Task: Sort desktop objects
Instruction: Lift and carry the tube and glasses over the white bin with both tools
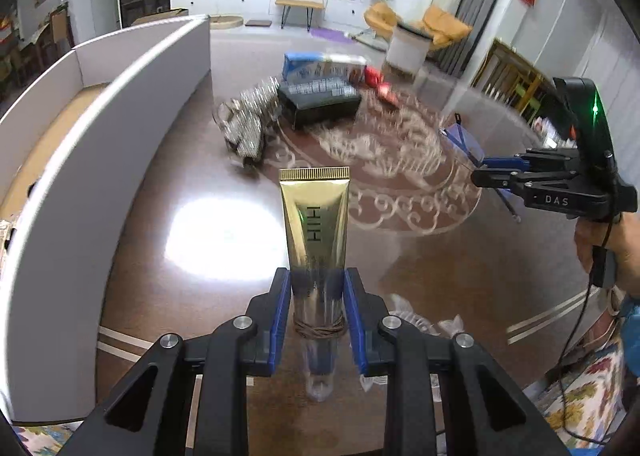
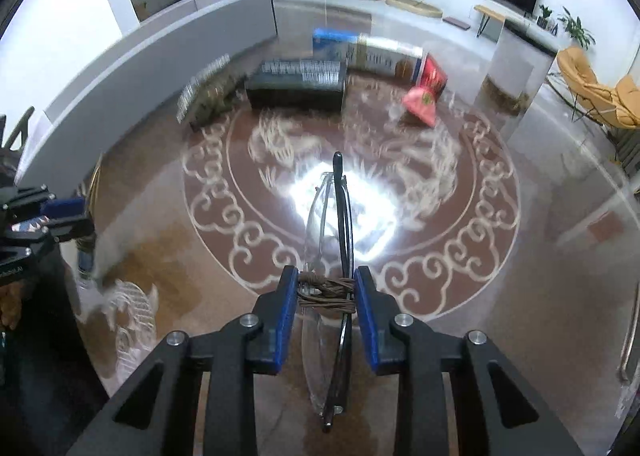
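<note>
My left gripper (image 1: 316, 288) is shut on a gold tube (image 1: 314, 215) with a clear cap, wrapped with brown cord, held upright above the glossy brown table (image 1: 180, 296). My right gripper (image 2: 326, 292) is shut on folded glasses (image 2: 334, 223) with clear lenses and black arms, bound with brown cord. In the left wrist view the right gripper (image 1: 480, 171) shows at the right, holding the glasses (image 1: 460, 141). In the right wrist view the left gripper (image 2: 68, 215) shows at the left edge.
A black box (image 1: 320, 101) (image 2: 296, 85), a blue-white carton (image 1: 320, 65) (image 2: 364, 49), a red packet (image 2: 424, 101) and a crinkled dark bag (image 1: 248, 127) lie at the table's far side. A grey-white open box wall (image 1: 100, 127) stands at the left.
</note>
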Available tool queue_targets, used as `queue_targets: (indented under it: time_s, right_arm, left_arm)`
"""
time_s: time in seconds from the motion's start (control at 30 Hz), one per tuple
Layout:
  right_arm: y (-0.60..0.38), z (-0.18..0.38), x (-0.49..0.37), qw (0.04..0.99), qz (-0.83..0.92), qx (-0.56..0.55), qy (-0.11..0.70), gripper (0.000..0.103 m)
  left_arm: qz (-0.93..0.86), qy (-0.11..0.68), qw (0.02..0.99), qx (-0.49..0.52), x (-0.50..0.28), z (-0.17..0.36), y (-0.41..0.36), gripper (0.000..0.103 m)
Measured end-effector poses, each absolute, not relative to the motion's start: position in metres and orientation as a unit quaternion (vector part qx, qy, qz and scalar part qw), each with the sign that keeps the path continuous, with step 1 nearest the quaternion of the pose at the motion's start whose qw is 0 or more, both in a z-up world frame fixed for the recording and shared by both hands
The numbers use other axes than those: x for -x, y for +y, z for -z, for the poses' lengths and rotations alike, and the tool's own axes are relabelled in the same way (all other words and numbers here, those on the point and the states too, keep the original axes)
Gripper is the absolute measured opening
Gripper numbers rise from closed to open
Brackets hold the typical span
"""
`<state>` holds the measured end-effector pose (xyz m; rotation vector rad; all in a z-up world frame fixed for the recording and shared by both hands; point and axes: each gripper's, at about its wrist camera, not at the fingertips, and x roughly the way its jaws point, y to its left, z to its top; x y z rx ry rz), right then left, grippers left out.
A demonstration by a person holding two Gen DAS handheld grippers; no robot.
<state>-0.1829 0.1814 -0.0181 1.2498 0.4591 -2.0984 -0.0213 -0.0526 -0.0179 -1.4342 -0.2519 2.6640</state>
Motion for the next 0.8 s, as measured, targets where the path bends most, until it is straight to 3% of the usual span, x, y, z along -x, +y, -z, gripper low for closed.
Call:
queue_targets:
  time_s: [0.33, 0.5, 0.63, 0.8]
  right_arm:
    - [0.066, -0.098, 0.199, 0.408, 0.815, -0.382, 0.153, 0.029]
    - [-0.021, -0.143, 0.193, 0.477, 0.798, -0.345, 0.127, 0.029]
    - [-0.092, -0.146, 0.182, 0.523, 0.77, -0.344, 0.119, 0.029]
    - [-0.187, -0.106, 0.171, 0.557, 0.724, -0.382, 0.141, 0.029]
  left_arm:
    - [-0.909, -0.167, 0.005, 0.382, 0.003, -0.091, -0.172, 0.026]
    - [-0.913, -0.171, -0.037, 0.368, -0.021, -0.123, -0.236, 0.026]
    - [-0.902, -0.165, -0.076, 0.392, -0.024, -0.124, -0.286, 0.026]
    - [-0.871, -0.177, -0.103, 0.446, 0.006, -0.084, -0.342, 0.026]
